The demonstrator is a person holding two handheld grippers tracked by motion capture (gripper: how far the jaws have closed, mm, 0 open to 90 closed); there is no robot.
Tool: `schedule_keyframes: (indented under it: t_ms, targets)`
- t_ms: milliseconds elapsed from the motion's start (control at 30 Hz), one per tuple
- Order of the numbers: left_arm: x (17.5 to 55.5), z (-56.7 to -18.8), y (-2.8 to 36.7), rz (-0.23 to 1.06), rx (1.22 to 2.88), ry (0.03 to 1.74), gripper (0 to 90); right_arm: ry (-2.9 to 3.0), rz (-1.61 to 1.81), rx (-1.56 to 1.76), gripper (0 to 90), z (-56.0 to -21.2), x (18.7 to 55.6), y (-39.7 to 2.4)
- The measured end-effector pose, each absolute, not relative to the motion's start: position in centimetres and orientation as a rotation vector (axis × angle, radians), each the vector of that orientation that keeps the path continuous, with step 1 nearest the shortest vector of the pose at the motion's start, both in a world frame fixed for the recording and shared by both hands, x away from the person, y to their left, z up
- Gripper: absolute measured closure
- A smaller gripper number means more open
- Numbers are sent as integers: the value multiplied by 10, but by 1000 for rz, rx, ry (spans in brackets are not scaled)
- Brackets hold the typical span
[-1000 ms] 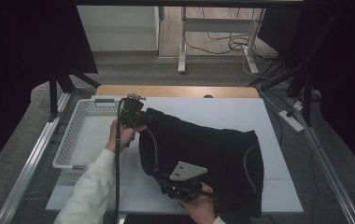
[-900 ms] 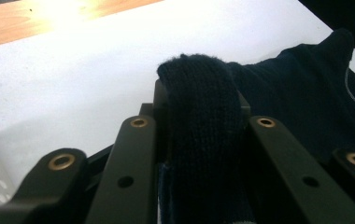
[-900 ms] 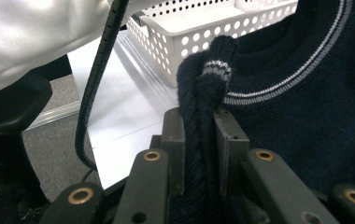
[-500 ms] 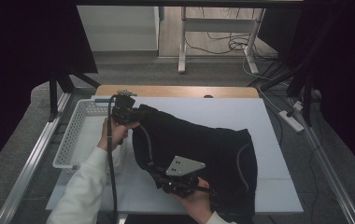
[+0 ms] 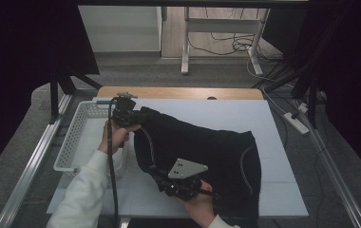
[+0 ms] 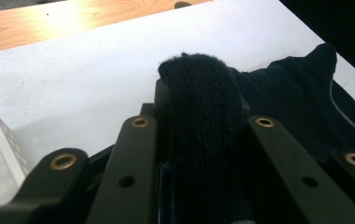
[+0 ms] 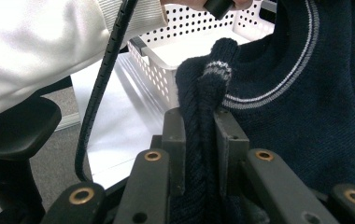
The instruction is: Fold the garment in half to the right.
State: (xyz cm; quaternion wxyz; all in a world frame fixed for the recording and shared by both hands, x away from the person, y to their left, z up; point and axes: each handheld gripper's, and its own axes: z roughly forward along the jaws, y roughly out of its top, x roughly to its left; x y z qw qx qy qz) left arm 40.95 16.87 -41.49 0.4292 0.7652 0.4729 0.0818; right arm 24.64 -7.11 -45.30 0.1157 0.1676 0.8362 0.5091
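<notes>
A dark navy knit sweater with thin white stripes lies across the white table top. My left gripper is at the sweater's far left corner, beside the basket. In the left gripper view that left gripper is shut on a thick fold of the knit. My right gripper, with its grey plate, is at the near left edge. In the right gripper view the right gripper is shut on a striped edge of the sweater. The sweater's left edge runs between the two grippers.
A white perforated basket stands at the table's left edge, close behind the left hand; its wall is in the right gripper view too. A wooden strip borders the table's far side. A white sleeve and cable cross the near left.
The left gripper has shifted slightly left and away with its corner of the sweater, and the sweater's right side has drawn in a little. The right gripper has hardly moved.
</notes>
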Motion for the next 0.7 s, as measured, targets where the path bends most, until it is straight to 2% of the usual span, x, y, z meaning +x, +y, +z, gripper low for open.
schedule_keyframes:
  t_ms: [133,333,533,700]
  targets:
    - [409,-412,171,212,1907,1178,740,2442,1504,488,767,-451,247,-70]
    - [405,-399,184,238,1876,1181,744,2400,1555,438,767,-429,249,-60]
    - [403,-406,191,225,1868,1194,745,2417,1547,451,768,-435,249,-58]
    - [397,-389,208,267,1837,1199,745,2410,1610,401,769,-422,250,-38]
